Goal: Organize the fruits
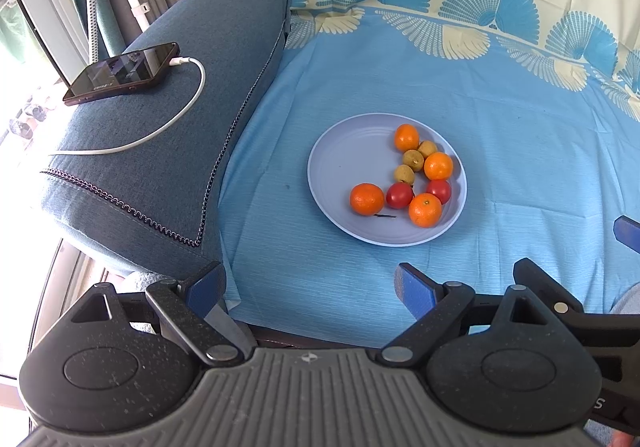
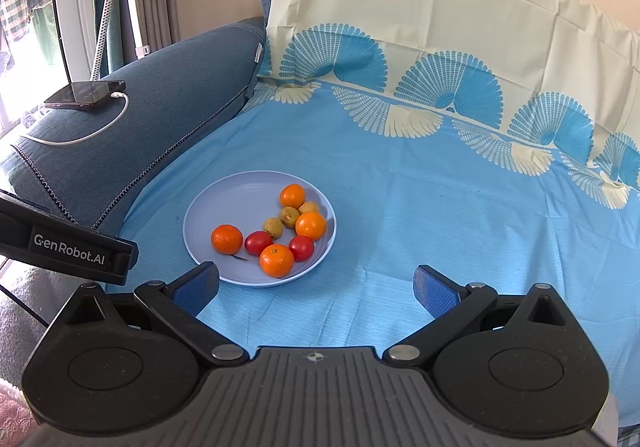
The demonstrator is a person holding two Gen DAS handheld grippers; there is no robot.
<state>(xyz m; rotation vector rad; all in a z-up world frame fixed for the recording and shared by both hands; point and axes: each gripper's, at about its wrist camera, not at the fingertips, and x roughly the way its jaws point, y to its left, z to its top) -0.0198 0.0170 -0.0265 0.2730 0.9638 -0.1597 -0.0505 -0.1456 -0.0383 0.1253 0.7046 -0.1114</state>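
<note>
A pale blue plate (image 1: 344,163) (image 2: 224,203) lies on a blue patterned cloth. On it are several small oranges (image 1: 366,199) (image 2: 227,239), two red tomatoes (image 1: 399,195) (image 2: 258,242) and three yellow-brown small fruits (image 1: 413,159) (image 2: 273,227), clustered at its right half. A thin dark stem (image 1: 386,215) lies by the near orange. My left gripper (image 1: 312,287) is open and empty, short of the plate. My right gripper (image 2: 316,287) is open and empty, its left finger (image 2: 198,287) near the plate's front rim.
A dark blue sofa armrest (image 1: 168,127) (image 2: 160,119) stands left of the cloth. A phone (image 1: 120,73) (image 2: 86,93) on a white charging cable (image 1: 176,119) lies on it. The cloth (image 1: 500,147) (image 2: 440,207) runs up the backrest. A window is at far left.
</note>
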